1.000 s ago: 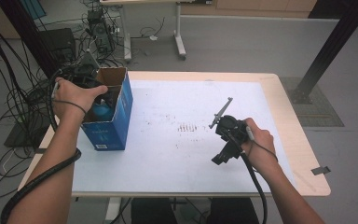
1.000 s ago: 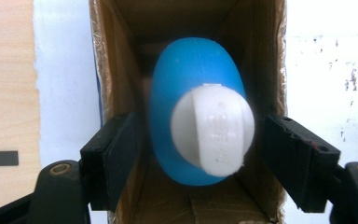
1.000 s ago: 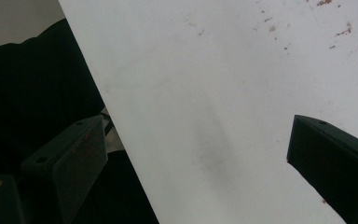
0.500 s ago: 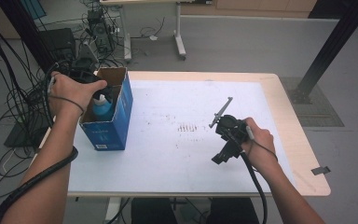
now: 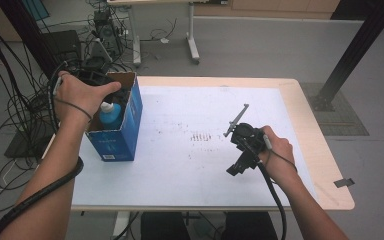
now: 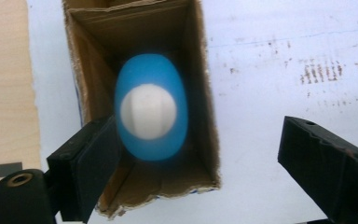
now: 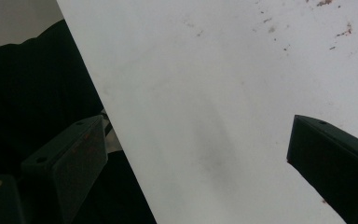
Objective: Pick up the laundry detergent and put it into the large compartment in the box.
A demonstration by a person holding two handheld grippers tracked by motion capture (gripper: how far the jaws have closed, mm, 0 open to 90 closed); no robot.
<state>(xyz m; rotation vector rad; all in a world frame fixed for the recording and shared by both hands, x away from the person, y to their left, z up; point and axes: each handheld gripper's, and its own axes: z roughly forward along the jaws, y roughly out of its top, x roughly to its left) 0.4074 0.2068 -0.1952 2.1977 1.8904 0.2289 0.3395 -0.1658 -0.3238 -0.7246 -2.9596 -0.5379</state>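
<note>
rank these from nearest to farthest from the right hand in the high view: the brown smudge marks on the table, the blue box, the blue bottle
1. Brown smudge marks, just to the left of the right hand at mid-table.
2. Blue box, at the table's left edge.
3. Blue bottle, inside that box, slightly farther left.

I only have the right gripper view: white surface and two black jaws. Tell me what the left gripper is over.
Observer: The left gripper hangs above an open blue cardboard box, jaws wide apart.
Operator: Report what's inside.
Observer: A blue bottle with a white cap stands upright in it.
Operator: State where my right gripper is.
Observer: The right gripper sits over the white table sheet, well away from the box.
</note>
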